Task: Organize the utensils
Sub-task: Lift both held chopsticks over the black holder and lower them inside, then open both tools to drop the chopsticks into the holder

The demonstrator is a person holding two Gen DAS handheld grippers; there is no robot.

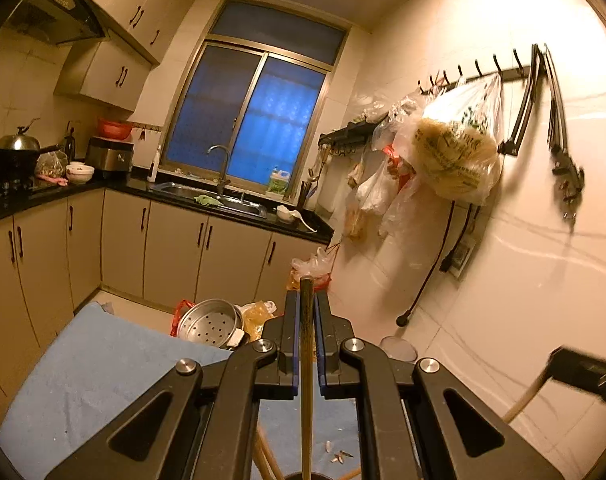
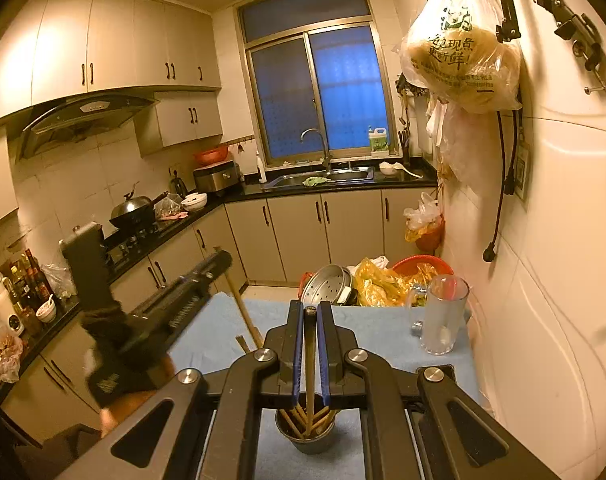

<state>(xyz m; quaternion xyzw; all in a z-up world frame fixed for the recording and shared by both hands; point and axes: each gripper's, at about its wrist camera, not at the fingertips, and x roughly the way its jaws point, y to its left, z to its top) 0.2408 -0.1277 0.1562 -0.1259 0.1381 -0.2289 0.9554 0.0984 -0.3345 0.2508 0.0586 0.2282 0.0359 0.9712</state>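
My left gripper (image 1: 306,312) is shut on a wooden chopstick (image 1: 306,360) that runs between its blue pads, its lower end reaching down toward a dark cup at the bottom edge. My right gripper (image 2: 310,320) is shut on another chopstick (image 2: 310,364), whose lower end stands in a dark cup (image 2: 306,434) holding several chopsticks. The left gripper also shows blurred in the right wrist view (image 2: 219,260), holding its chopstick (image 2: 243,308) slanted down toward the cup. All this is above a table with a blue cloth (image 2: 383,336).
A clear glass mug (image 2: 443,316) stands at the cloth's far right. A steel steamer pot (image 2: 327,284), yellow bags and a red basin (image 2: 421,266) lie beyond the table. Small shell bits (image 1: 337,454) lie on the cloth. The wall with hanging bags (image 2: 459,52) is close on the right.
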